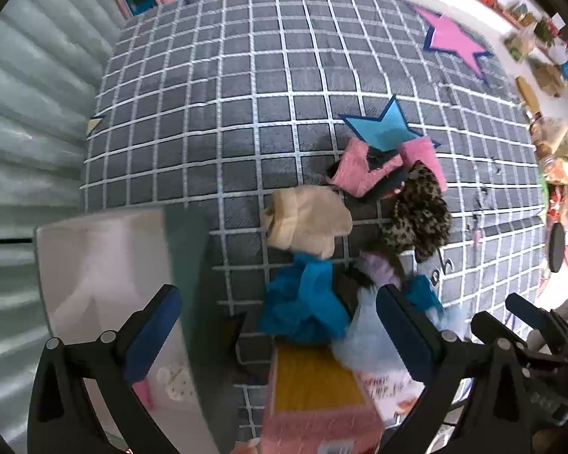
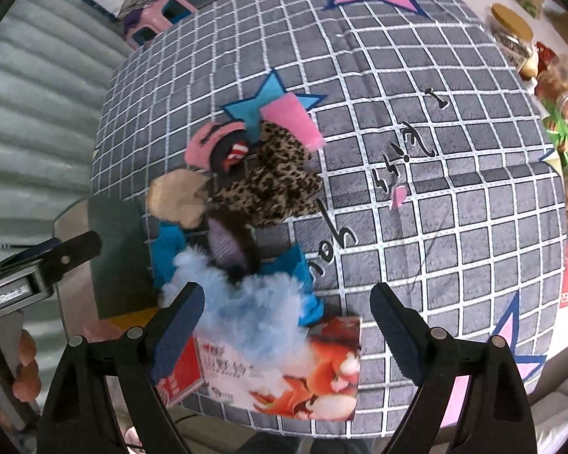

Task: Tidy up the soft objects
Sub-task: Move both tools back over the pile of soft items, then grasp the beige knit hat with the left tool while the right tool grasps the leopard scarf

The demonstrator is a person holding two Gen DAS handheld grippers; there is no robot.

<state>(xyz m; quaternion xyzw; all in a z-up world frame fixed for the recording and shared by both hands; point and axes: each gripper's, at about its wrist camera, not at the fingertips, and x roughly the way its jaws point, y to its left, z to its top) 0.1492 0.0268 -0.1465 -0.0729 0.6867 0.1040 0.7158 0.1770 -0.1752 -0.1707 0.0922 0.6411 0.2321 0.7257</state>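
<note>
Your left hand-held gripper [image 1: 280, 331] and right hand-held gripper [image 2: 286, 327] both wide open (nothing held), hovering over the soft pile [image 2: 261, 178], heaped beside the blue star [image 2: 259, 104] on the grey checked blanket [image 2: 454, 227].

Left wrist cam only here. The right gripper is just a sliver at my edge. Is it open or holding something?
Observer: Open, nothing between its jaws. The right gripper hangs over the light blue fluffy item.
Operator: The box near me, I see only a yellow top. What's on its face?
Observer: An orange cartoon print, partly covered by that fluff.
Operator: What's on the blanket behind the right gripper?
Observer: A pink star with a blue outline, at the near right corner.
</note>
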